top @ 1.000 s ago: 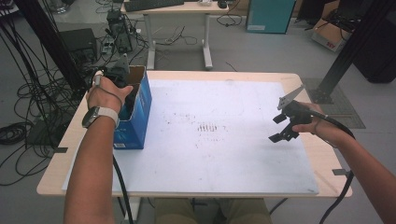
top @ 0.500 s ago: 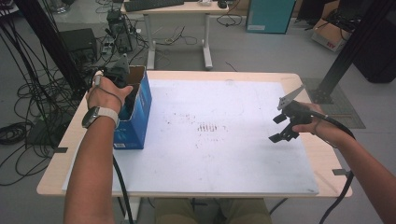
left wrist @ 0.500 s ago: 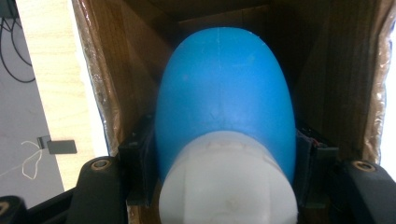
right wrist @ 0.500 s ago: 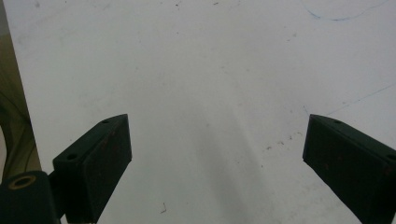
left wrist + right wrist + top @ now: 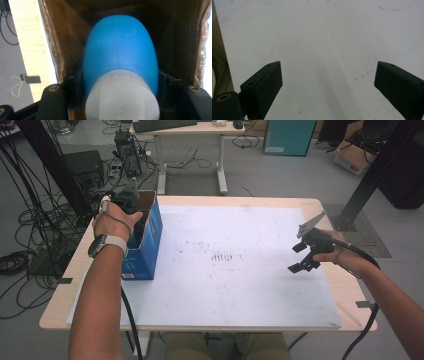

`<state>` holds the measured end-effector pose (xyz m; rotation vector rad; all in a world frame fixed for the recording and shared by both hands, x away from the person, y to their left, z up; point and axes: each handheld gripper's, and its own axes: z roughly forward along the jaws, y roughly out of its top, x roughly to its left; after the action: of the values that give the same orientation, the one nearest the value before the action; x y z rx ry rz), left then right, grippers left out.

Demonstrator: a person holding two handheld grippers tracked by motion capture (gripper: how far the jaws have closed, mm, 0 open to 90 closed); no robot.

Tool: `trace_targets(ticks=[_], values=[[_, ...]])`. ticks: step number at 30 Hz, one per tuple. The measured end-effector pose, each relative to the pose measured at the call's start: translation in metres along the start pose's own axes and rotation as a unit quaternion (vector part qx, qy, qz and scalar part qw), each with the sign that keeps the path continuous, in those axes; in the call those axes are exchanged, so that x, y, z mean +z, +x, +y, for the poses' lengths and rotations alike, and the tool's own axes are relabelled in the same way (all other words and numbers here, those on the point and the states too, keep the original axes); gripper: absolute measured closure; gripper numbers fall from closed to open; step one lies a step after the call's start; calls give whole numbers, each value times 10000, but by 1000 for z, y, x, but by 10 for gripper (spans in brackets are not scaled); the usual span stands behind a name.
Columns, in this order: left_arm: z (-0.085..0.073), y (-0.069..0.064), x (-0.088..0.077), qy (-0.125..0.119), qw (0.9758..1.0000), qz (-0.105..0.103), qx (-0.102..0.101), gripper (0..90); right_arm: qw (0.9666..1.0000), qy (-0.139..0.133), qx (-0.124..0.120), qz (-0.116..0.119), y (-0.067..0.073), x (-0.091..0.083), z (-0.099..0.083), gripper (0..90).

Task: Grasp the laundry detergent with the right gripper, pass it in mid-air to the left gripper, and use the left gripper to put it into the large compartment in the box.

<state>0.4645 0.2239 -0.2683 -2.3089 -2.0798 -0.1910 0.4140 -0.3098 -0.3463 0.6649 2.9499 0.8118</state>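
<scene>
Jaws of my left gripper [image 5: 117, 100] pinch a blue-and-white object [image 5: 120, 62] from both sides, down inside the open blue box [image 5: 147, 245]. It runs lengthwise straight ahead from the jaws: white end nearest, rounded blue end pointing deeper toward the brown cardboard walls. It looks smooth, egg-like, with a faint seam. My right gripper [image 5: 304, 256] hovers well apart over the white sheet [image 5: 319, 45], jaws spread wide, holding nothing.

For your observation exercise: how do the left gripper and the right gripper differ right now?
The left gripper is shut on a blue and white object inside the box; the right gripper is open and empty. The left reaches down into the box; the right is over the white mat. Both have black jaws.
</scene>
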Motion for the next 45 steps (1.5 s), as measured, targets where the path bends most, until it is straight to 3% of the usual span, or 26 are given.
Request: trace_targets(ticks=[45], values=[[1,-3,-1,13,10000,-39,56,367,10000,5,2,3,1,-1,-2,77]])
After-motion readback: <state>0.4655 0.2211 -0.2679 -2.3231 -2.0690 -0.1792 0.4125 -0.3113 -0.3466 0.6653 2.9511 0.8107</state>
